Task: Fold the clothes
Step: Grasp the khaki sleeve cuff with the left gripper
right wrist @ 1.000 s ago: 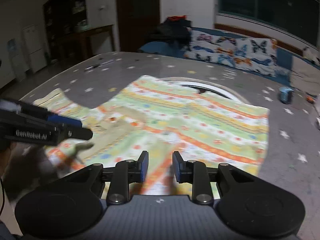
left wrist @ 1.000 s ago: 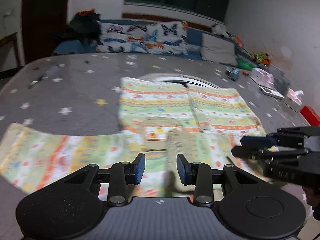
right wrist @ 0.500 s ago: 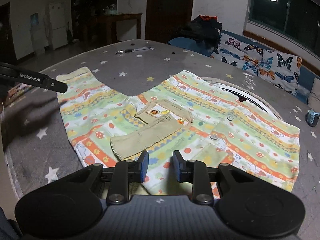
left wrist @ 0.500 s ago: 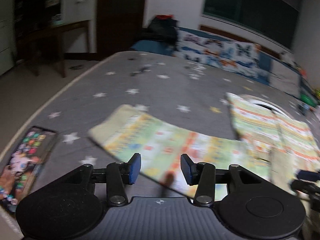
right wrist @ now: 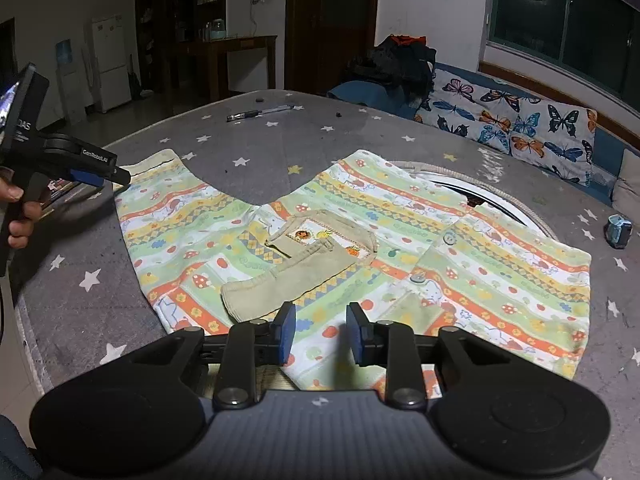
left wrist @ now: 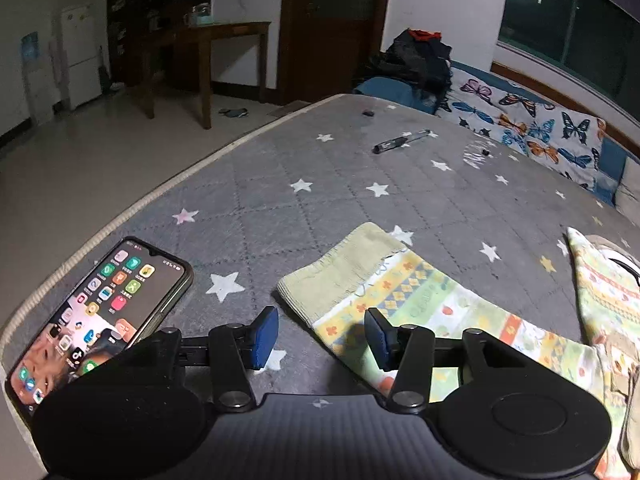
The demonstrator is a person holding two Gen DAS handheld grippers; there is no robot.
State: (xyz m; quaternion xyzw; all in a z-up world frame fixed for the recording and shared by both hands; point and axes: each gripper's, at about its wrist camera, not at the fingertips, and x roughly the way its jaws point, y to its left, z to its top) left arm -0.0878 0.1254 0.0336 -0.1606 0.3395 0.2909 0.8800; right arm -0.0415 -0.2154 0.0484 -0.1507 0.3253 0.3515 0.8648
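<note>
Grey star-print bedding [right wrist: 320, 140] is spread with a striped child's shirt [right wrist: 460, 248]. Above its sleeve cuff [left wrist: 340, 276], the left gripper [left wrist: 322, 338] is angled down, jaws just widened, nothing between. The right gripper [right wrist: 320, 334] is held part-open over the hem, gripping nothing. A phone [left wrist: 100, 308] is partly hidden.

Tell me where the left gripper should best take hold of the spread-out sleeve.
Probably the ribbed cuff of the sleeve. It lies flat and free on the star-print cover, just ahead of the left gripper, whose jaws have just been opening. Come from the outer end and pinch the edge.
</note>
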